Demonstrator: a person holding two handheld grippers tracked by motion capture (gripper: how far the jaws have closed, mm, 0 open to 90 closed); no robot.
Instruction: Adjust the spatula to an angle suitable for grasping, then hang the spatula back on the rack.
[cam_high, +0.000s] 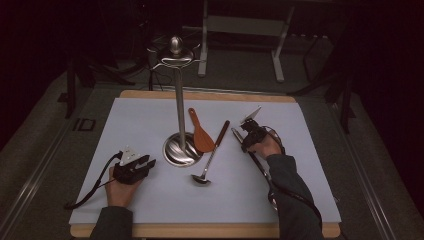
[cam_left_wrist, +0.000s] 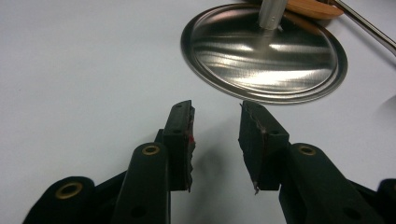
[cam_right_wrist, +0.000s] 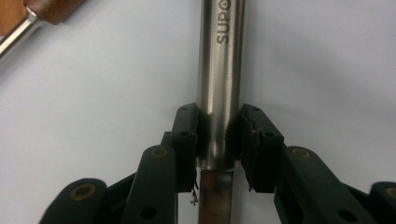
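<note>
Your right tongs (cam_right_wrist: 217, 140) straddle a steel utensil handle (cam_right_wrist: 220, 70) lying flat on the surface (cam_high: 150, 125), at about 3 o'clock from the stand's base (cam_high: 182, 149). The pads sit against both sides of the handle, so read it as pinched, not yet raised. Your left tongs (cam_left_wrist: 215, 140) rest spread and empty at 8 o'clock from the base, nothing between them.

Stand's top hooks (cam_high: 176, 59) look bare. Ladle (cam_high: 210, 156) and wooden spatula (cam_high: 201, 132) lie just beside the base, untouched. Judgement: hanging work barely begun; first utensil only gripped, lift and hooking remain, then the other two.
</note>
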